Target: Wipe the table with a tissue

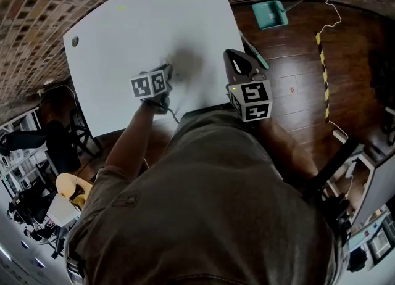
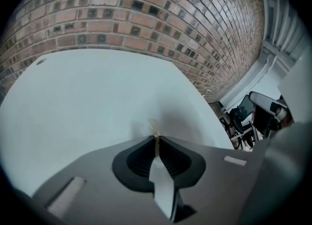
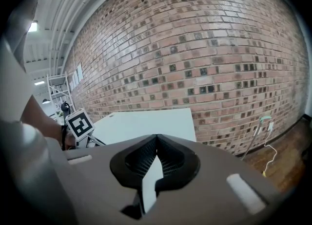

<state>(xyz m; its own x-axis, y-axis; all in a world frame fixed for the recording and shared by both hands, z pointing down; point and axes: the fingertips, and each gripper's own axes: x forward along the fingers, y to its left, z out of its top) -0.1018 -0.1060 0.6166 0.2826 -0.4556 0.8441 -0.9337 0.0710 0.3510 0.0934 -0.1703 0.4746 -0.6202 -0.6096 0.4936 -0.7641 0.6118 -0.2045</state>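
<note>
- Brick wall [image 2: 146,14] backs a plain white table [image 1: 123,37], with wood floor [image 1: 296,61] off its right edge.
- Starting at my left gripper [image 2: 156,140]: its jaws are pinching the tissue [image 2: 155,130]. Only a small crumpled tuft pokes out past the tips.
- That tuft sits low over the table, near the near edge and closer to the right corner than the left. It looks to be on the surface, but I cannot confirm contact.
- On my right gripper [image 3: 157,137] the jaws are pressed together with nothing between them. It hangs clear of the surface, by the table's near right corner, pointing toward the wall.
- My read is that most of the table is yet to be wiped, since the tissue is working only the near strip.
- Risk one: the bite on the tissue is thin. Dragging hard could pull it out of the jaws or tear it, and I would then be scraping bare jaw tips across the table.
- Risk two: so little paper shows that tilting the left gripper could lift it off, and a stroke would clean nothing.
- Risk three: a stroke toward me could run off the near edge.
- Risk four: the idle right gripper could knock the corner if I sweep the left one rightward.
</note>
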